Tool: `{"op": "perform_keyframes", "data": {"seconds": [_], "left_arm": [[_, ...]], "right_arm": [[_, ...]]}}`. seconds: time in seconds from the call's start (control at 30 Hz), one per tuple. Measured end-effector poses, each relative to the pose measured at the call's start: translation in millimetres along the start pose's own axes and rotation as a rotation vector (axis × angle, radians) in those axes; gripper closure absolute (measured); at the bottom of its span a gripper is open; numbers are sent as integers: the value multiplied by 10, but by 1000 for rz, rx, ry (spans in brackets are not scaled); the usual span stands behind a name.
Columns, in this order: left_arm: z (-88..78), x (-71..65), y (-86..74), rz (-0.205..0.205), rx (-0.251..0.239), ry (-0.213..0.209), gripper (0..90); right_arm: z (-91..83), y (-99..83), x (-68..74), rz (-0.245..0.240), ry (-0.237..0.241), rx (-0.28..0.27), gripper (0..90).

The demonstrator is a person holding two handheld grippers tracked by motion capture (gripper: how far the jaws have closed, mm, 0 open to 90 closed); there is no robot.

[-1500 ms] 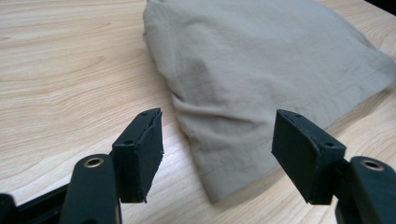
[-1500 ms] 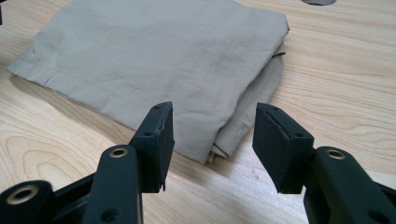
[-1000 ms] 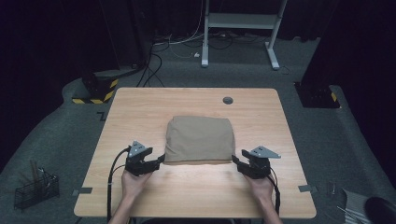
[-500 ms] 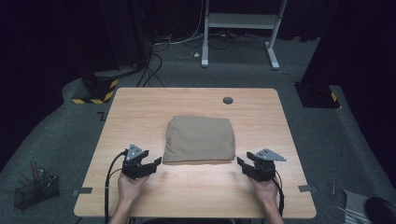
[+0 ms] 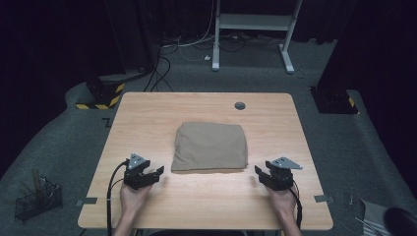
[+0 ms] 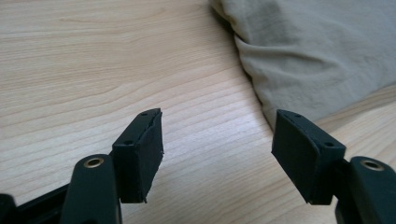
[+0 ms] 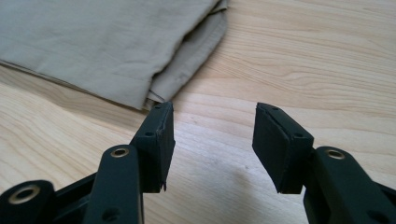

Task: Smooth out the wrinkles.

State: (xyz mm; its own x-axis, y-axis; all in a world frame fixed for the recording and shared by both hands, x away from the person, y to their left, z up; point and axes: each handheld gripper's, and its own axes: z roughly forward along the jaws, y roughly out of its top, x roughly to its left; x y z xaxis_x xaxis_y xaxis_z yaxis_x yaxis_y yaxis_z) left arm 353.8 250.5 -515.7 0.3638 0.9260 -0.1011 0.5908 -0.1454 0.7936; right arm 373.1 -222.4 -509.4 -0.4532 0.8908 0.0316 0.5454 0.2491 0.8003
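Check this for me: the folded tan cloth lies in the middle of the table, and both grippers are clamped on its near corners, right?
Not quite. The folded tan cloth does lie mid-table, but the left gripper and right gripper are open and clear of it. Each gripper view shows bare wood between the jaws.

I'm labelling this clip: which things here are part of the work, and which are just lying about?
In the work:
folded tan cloth
left gripper, open
right gripper, open

Lying about:
wire basket on the floor
yellow-black block
white frame
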Motion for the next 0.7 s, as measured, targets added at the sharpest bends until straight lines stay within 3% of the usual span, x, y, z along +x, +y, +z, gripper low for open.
{"op": "perform_keyframes", "data": {"seconds": [0.7], "left_arm": [[69, 91, -58, 5, 46, 77, 341]], "right_arm": [[130, -54, -111, 5, -68, 98, 480]]}}
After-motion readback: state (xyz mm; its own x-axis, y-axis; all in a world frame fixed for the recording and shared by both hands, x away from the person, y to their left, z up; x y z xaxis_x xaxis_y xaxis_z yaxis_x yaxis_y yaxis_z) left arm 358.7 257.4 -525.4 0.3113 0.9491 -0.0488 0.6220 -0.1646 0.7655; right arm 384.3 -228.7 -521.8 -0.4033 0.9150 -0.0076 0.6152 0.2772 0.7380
